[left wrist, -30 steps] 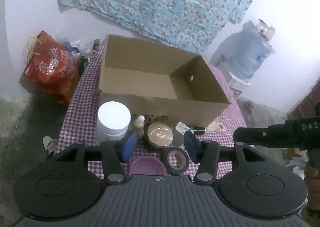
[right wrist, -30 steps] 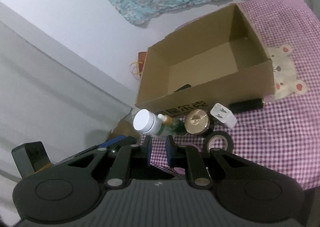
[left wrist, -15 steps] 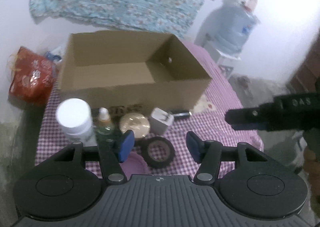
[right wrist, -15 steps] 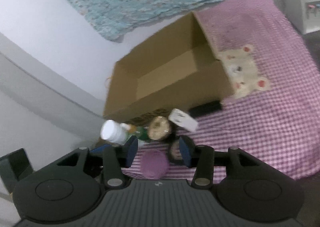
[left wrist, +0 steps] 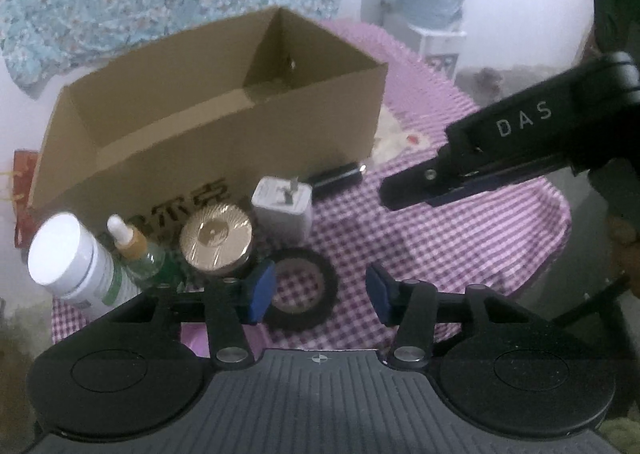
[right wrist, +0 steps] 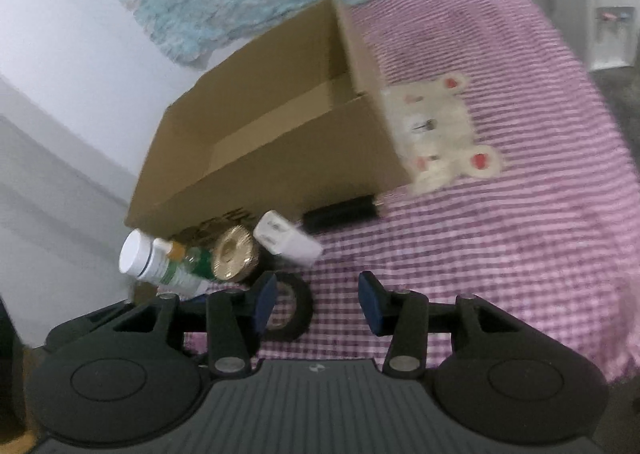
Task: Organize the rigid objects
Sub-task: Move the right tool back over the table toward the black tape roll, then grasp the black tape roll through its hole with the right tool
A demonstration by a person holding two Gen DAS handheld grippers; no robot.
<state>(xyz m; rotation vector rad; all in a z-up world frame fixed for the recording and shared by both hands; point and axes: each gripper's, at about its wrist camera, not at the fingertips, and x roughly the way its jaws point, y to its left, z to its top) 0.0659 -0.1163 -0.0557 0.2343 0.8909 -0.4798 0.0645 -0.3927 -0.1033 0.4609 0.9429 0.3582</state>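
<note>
Six small things crowd the near edge of the worktop, all in front of an open cardboard box that fills the upper middle of the left wrist view. From left to right stand a white pill bottle, a dropper bottle, a gold-lidded jar and a white charger plug; a black cylinder lies against the box wall, and a roll of black tape lies flat nearest the camera. The checked pink cloth carries a cream bear patch just right of the box.

The left tool hangs above the tape roll, its blue pads apart and closing, touching nothing; the roll sits partly behind the left pad. The right tool has its pads spread with only cloth between them, the tape again by its left pad. In the left wrist view the right tool's black body reaches in from the right edge over the cloth, close to the cylinder.

Compared with a second ago, the right tool's pads were nearly together and now stand apart, and both views sit lower and nearer the row of things. The purple lid then seen between the left pads is now almost hidden under that tool.
</note>
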